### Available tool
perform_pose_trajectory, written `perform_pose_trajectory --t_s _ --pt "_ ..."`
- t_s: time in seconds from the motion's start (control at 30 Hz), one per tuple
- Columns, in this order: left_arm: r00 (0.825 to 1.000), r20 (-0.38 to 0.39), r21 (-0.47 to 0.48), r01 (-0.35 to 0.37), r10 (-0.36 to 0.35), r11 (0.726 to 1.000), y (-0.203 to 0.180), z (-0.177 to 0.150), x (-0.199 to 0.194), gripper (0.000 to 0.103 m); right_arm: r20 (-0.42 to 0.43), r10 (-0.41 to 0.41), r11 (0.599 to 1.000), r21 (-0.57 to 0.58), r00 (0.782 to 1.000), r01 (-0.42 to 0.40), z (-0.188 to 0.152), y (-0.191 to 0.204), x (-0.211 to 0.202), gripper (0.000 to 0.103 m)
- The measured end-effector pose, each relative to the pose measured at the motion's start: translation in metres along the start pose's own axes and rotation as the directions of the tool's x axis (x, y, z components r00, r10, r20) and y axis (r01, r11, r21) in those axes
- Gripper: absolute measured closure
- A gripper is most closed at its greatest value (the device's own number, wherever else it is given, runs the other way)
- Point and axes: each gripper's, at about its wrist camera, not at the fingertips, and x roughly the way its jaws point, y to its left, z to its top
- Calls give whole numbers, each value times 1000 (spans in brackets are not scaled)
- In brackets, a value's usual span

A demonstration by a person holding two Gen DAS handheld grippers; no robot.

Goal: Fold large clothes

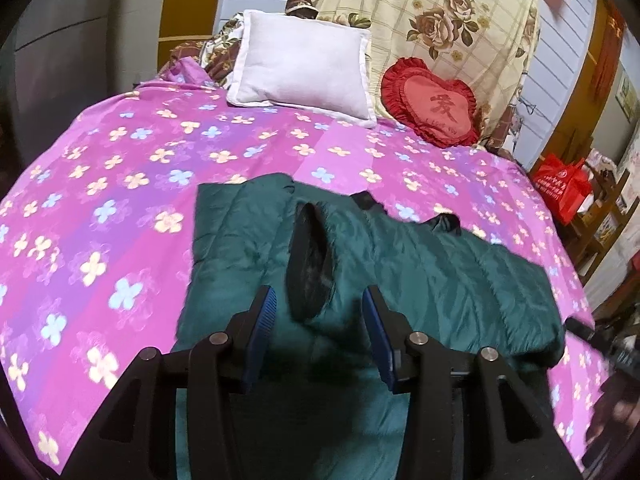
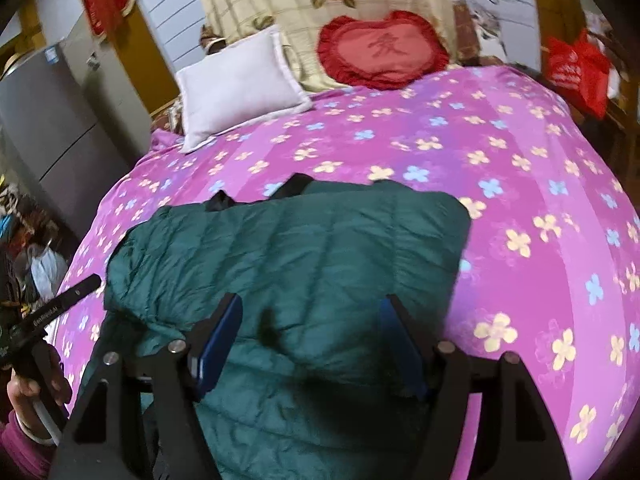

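A dark green quilted jacket (image 1: 420,264) lies on the pink flowered bedspread (image 1: 120,184), partly folded, with a dark lined opening (image 1: 310,264) showing. My left gripper (image 1: 318,296) is open just above the jacket's near part, jaws either side of that opening. In the right wrist view the jacket (image 2: 304,248) lies flat as a broad slab on the bedspread (image 2: 520,168). My right gripper (image 2: 312,304) is open above its near edge, holding nothing. The left gripper's handle (image 2: 60,300) and the hand holding it show at the left edge.
A white pillow (image 1: 304,64), a red heart cushion (image 1: 432,104) and a floral quilt (image 1: 440,12) sit at the bed's head. A red bag (image 1: 564,184) and shelves stand right of the bed. A grey cabinet (image 2: 52,120) stands left of it.
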Motion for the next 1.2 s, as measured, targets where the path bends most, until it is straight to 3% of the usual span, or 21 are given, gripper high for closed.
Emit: perform_pose_trajectory --t_s 0.13,0.27,0.33,0.37,0.47,0.6,0.73,0.9,1.03,1.2 --pt "999 -25 -25 20 -21 999 -2 13 19 46 -10 -8 1000 21 1000 9 -4 -8 13 28" --pt "995 -100 -30 16 -19 999 -3 15 50 47 -9 -12 1000 25 1000 12 -4 -7 28 24" --pt "994 -111 2 20 -20 1000 -6 13 59 58 -13 -20 999 28 1000 21 -4 -5 37 21" --pt "995 -103 35 5 -1 999 -10 12 62 78 -22 -30 999 24 999 30 -4 -3 43 20" --pt "999 -40 71 -20 22 997 -11 15 54 84 -52 -59 998 -34 997 57 -3 7 55 20" --pt "997 40 85 -74 71 994 0 28 37 84 -17 -49 994 -98 999 47 6 23 42 20" --pt "997 -15 105 -72 74 992 8 26 48 84 48 -102 985 -133 994 107 16 29 36 20" --pt "996 -40 116 -77 82 990 6 16 61 84 -23 -221 964 -155 975 215 20 21 85 20" --pt "994 -44 122 -93 99 988 4 13 66 84 -46 -207 973 -114 977 201 19 13 106 17" --pt "993 -44 134 -107 114 985 2 10 67 84 -37 -218 968 -133 975 211 20 17 97 16"
